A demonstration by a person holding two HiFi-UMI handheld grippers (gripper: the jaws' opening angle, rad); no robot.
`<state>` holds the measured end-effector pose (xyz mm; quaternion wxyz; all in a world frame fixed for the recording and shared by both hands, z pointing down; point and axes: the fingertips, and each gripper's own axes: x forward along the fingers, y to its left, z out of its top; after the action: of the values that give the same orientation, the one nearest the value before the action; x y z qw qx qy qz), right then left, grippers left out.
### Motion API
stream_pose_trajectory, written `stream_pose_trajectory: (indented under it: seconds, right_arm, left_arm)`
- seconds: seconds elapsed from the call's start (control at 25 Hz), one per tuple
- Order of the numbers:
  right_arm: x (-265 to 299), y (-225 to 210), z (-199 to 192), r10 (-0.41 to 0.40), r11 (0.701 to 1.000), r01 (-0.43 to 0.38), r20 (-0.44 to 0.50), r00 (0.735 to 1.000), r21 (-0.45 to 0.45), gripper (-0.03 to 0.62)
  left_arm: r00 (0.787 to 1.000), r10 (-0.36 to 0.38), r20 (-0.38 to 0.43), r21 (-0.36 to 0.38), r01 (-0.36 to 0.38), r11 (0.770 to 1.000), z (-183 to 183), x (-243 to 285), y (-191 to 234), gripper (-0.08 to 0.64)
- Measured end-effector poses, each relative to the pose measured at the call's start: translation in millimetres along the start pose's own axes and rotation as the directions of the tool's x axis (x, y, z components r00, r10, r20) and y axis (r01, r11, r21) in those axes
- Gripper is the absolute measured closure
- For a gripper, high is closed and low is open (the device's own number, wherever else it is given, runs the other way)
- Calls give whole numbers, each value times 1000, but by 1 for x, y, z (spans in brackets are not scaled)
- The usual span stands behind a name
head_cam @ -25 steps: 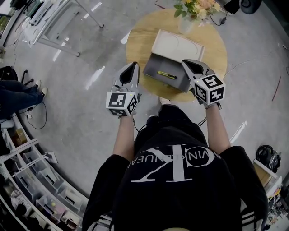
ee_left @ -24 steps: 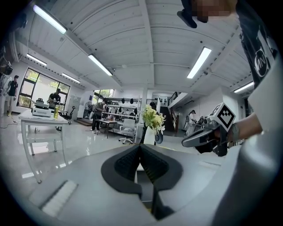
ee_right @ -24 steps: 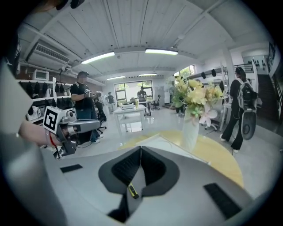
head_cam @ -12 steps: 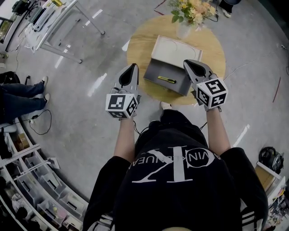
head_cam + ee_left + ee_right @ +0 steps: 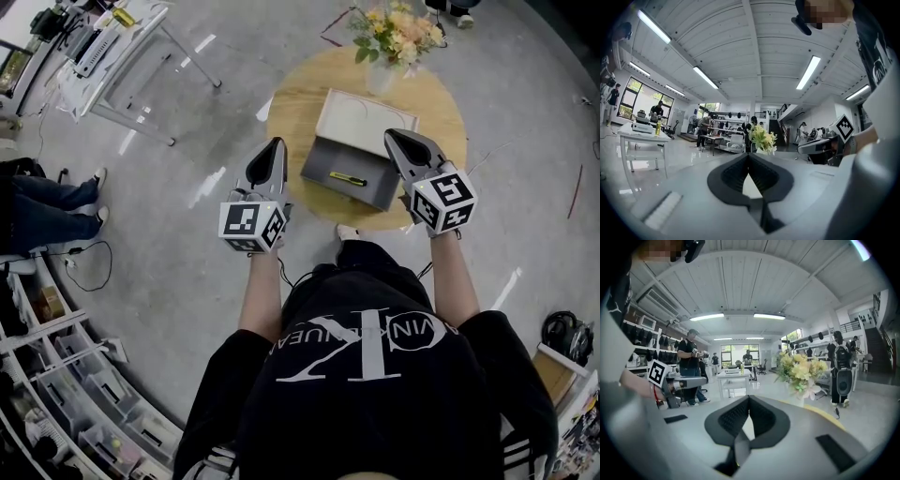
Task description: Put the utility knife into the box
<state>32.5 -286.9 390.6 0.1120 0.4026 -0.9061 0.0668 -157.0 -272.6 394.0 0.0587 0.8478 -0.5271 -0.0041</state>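
So the big round wooden table (image 5: 291, 103) sits just ahead of both grippers, and the open grey box with its pale lid flipped back (image 5: 323, 161) is right between them. The left gripper (image 5: 277, 142) hangs off the box's left side near the table edge, and the right gripper (image 5: 390, 136) is over its right wall. Both are pinched closed with nothing in them; you can see the tips meeting in the left gripper view (image 5: 749, 155) and the right gripper view (image 5: 749, 398).

A bunch of yellow flowers in a clear vase (image 5: 398, 26) stands past the box, ahead of the right gripper. The yellow utility knife (image 5: 347, 178) is already lying flat inside the box, down and to the left of the right gripper's tips.

I'd call the drop-off done. What's left is probably just backing both grippers off toward the body. There's plenty of open floor on the left, but the right side is tighter, with the box wall below and the vase ahead.
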Motion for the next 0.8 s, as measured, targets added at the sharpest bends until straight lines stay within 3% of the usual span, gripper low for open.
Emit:
stream_pose_trajectory:
  seconds: [0.8]
  right_arm:
    - [6,-6,31,-10,999,12,72,997,-32,578]
  left_arm:
    - [997,-3,74,25,1,1000,32,4,14,549]
